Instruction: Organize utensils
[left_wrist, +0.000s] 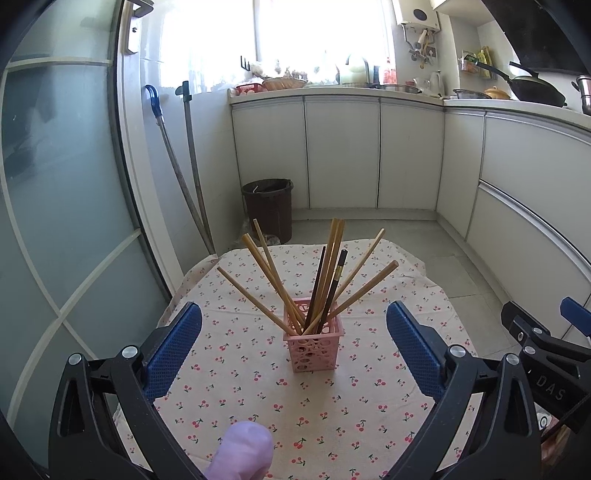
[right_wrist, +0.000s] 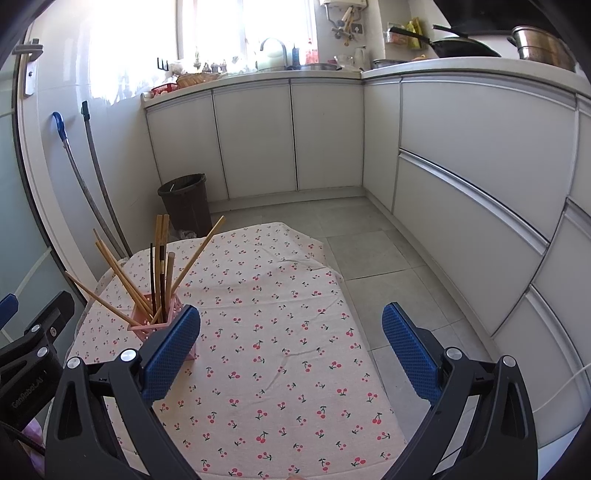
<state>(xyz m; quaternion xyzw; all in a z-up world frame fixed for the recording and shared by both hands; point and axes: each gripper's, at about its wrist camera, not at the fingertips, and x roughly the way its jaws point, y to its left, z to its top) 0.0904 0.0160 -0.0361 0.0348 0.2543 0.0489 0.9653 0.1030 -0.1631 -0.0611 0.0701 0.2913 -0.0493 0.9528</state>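
Observation:
A pink perforated holder (left_wrist: 314, 341) stands upright on the cherry-print tablecloth (left_wrist: 258, 406). Several wooden and dark chopsticks (left_wrist: 325, 280) fan out of it. My left gripper (left_wrist: 293, 317) is open and empty, its blue pads either side of the holder and nearer the camera. My right gripper (right_wrist: 291, 317) is open and empty over bare cloth (right_wrist: 277, 332). In the right wrist view the holder (right_wrist: 147, 326) with its chopsticks (right_wrist: 160, 273) sits to the left, partly behind the left pad (right_wrist: 170, 354). The right gripper's body (left_wrist: 546, 354) shows at the left view's right edge.
The small table's far edge (left_wrist: 314, 242) drops to a tiled floor (right_wrist: 369, 251). A brown bin (left_wrist: 269, 210) and two mop handles (left_wrist: 184, 166) stand beyond it. White cabinets (right_wrist: 480, 184) run along the back and right. A purple gloved finger (left_wrist: 243, 450) shows at the bottom.

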